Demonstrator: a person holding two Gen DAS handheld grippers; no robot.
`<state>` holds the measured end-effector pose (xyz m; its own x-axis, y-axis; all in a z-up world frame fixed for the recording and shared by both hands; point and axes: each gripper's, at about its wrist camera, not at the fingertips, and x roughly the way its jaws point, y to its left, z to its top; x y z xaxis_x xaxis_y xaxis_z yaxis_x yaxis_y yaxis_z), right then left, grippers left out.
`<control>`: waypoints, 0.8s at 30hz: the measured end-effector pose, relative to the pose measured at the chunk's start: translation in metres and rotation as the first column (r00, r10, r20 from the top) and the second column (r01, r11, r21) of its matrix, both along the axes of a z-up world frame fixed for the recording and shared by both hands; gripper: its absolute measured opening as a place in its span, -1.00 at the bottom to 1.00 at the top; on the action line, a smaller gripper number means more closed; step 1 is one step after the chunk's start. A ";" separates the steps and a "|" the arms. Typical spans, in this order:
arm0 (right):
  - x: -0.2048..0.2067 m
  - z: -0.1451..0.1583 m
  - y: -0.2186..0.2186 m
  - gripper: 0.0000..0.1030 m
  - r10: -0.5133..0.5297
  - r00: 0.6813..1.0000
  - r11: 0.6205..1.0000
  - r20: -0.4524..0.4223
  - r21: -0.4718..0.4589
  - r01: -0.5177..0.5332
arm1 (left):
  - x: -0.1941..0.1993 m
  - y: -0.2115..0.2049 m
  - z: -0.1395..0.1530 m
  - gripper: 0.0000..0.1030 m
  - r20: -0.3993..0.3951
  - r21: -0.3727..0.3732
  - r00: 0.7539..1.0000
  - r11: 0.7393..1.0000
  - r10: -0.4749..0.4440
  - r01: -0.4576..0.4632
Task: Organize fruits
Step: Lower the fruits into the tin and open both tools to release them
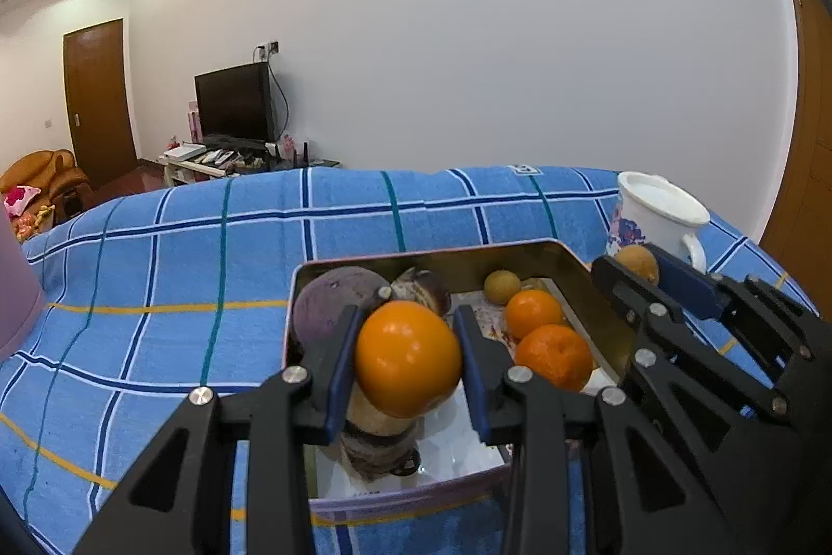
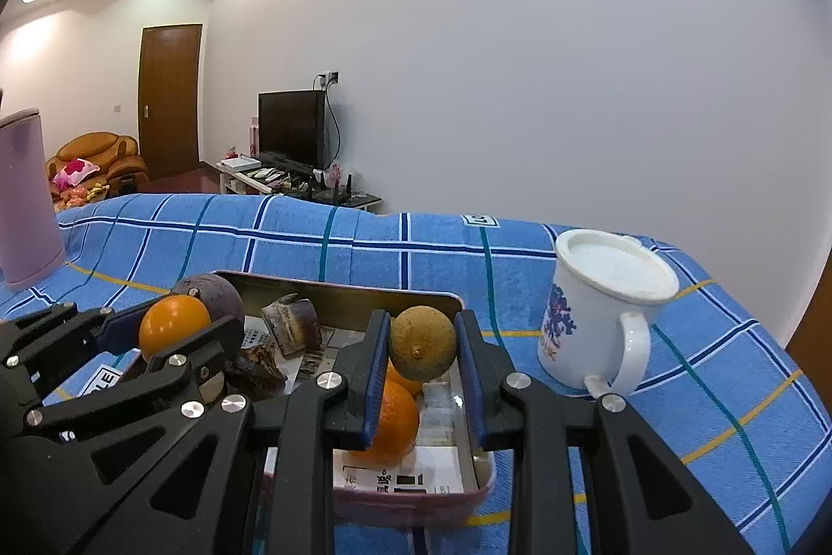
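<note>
A rectangular metal tin (image 1: pixel 582 266) (image 2: pixel 333 295) sits on the blue checked cloth. My left gripper (image 1: pixel 408 360) is shut on an orange (image 1: pixel 408 357) and holds it above the tin's left half; it also shows in the right wrist view (image 2: pixel 174 328). My right gripper (image 2: pixel 422 344) is shut on a small brown round fruit (image 2: pixel 422 343) above the tin's right side; it also shows in the left wrist view (image 1: pixel 638 262). In the tin lie two tangerines (image 1: pixel 554 355), a small brown fruit (image 1: pixel 502 286), a purple fruit (image 1: pixel 333 300) and cut purple pieces (image 2: pixel 291 328).
A white enamel mug (image 2: pixel 603 310) with a lid stands right of the tin, close to my right gripper. A lilac container (image 2: pixel 23 196) stands at the far left of the cloth. Behind the table are a TV, a door and an armchair.
</note>
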<state>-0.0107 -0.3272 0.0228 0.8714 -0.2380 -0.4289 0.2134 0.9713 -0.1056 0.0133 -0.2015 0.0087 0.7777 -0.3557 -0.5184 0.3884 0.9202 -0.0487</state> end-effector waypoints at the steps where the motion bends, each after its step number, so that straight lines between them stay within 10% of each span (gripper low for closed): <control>1: 0.002 -0.001 -0.001 -0.46 0.001 1.000 1.000 -0.005 0.007 -0.001 | 0.000 0.000 0.000 -0.27 0.000 0.002 1.000 1.000 -0.003 0.003; 24: 0.061 -0.023 -0.009 -0.47 0.134 0.971 0.985 -0.200 0.135 -0.108 | 0.026 0.003 -0.016 -0.28 -0.132 -0.005 0.991 0.999 -0.035 0.035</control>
<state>0.0501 -0.3367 -0.0007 0.7792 -0.0705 -0.6228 0.0793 0.9968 -0.0136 0.0390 -0.1989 -0.0069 0.6893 -0.3827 -0.6152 0.4103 0.9060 -0.1039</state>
